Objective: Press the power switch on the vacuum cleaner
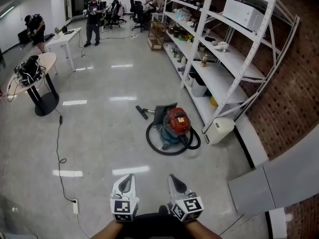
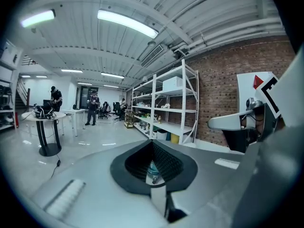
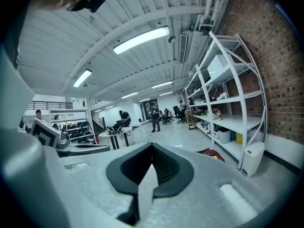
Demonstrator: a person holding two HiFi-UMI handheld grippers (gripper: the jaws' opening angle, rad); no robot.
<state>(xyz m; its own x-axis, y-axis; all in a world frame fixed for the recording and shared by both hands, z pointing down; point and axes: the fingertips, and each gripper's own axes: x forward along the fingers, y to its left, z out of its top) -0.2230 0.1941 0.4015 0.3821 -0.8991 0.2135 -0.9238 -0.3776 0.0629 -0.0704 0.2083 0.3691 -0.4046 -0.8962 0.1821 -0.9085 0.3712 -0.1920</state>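
The vacuum cleaner (image 1: 175,123) has a red top and a teal body and lies on the glossy floor beside the shelving. Its black hose (image 1: 160,146) is coiled around it and the nozzle (image 1: 142,112) points back left. No switch can be made out from here. Both grippers are held low, well short of the vacuum. My left gripper (image 1: 126,179) is shut with nothing in it, and so is my right gripper (image 1: 175,181). In the left gripper view (image 2: 153,175) a teal sliver of the vacuum (image 2: 152,166) shows between the pads. The right gripper view (image 3: 151,169) shows the red top (image 3: 212,153) to the right.
A tall white shelving rack (image 1: 219,59) lines the brick wall on the right, with a white bin (image 1: 219,129) at its foot. A round table (image 1: 35,68), a floor cable (image 1: 59,148) and a power strip (image 1: 75,206) are on the left. People (image 1: 93,14) stand far back.
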